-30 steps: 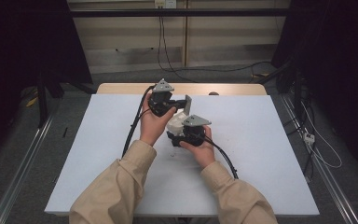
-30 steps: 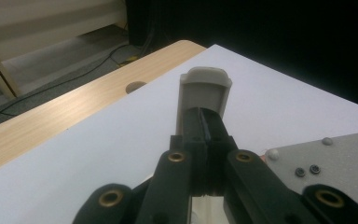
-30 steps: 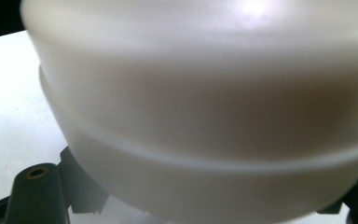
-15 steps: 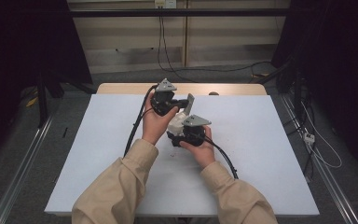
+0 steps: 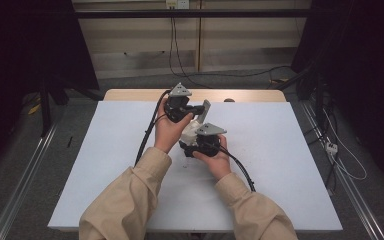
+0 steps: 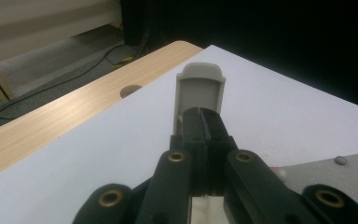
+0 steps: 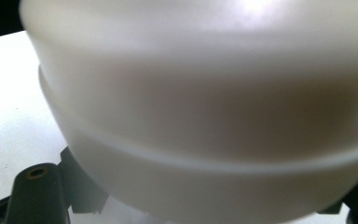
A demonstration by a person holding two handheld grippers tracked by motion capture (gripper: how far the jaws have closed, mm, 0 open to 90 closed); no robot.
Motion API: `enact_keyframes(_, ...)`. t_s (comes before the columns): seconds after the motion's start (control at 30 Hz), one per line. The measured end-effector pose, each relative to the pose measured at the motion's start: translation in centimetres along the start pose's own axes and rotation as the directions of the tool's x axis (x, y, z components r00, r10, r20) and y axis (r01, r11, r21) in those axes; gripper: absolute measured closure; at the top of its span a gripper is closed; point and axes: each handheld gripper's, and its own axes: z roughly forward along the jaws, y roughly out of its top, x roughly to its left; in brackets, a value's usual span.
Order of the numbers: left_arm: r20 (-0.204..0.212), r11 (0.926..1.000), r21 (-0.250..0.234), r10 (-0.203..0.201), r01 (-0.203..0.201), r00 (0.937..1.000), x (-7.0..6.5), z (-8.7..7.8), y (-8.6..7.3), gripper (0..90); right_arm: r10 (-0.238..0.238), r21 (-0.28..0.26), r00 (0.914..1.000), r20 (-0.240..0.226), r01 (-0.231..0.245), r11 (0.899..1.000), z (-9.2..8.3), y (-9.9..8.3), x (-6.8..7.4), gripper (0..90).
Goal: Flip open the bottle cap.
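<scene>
Above the table [image 5: 280, 165], your left tongs [image 6: 204, 122] are clamped on the grey lid [image 6: 199, 91] and your right tongs [image 5: 196, 142] on the white container [image 7: 205, 107], which looks light, stiff and slippery, so grip its ridge.

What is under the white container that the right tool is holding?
The white table lies under the white container. The right tool and a hand cover its underside, so contact cannot be seen.
</scene>
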Motion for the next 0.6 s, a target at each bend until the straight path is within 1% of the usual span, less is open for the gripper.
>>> enact_keyframes(0.3,0.005,1.0,0.007,-0.007,0.007,1.0,0.02,0.37,0.08,90.0,0.002,0.002,1.0,-0.002,-0.002,1.0,0.0,0.0,0.01,18.7)
enact_keyframes(0.37,0.005,1.0,0.0,-0.009,0.009,1.0,0.07,0.46,0.04,90.0,0.002,0.002,1.0,-0.002,-0.002,1.0,0.0,0.0,0.02,18.7)
enact_keyframes(0.43,0.005,1.0,0.004,-0.002,0.002,1.0,0.15,0.47,0.05,90.0,0.0,0.0,1.0,-0.001,0.0,1.0,0.01,0.0,-0.01,18.7)
enact_keyframes(0.5,0.007,0.9999,0.003,-0.014,0.014,0.9999,0.1,0.58,0.03,90.0,0.0,0.0,1.0,-0.001,0.0,1.0,0.01,0.0,-0.02,18.7)
enact_keyframes(0.6,0.005,0.9998,0.005,-0.017,0.017,0.9998,0.09,0.74,0.01,90.0,0.001,0.0,1.0,-0.002,-0.001,1.0,0.01,0.0,-0.02,18.7)
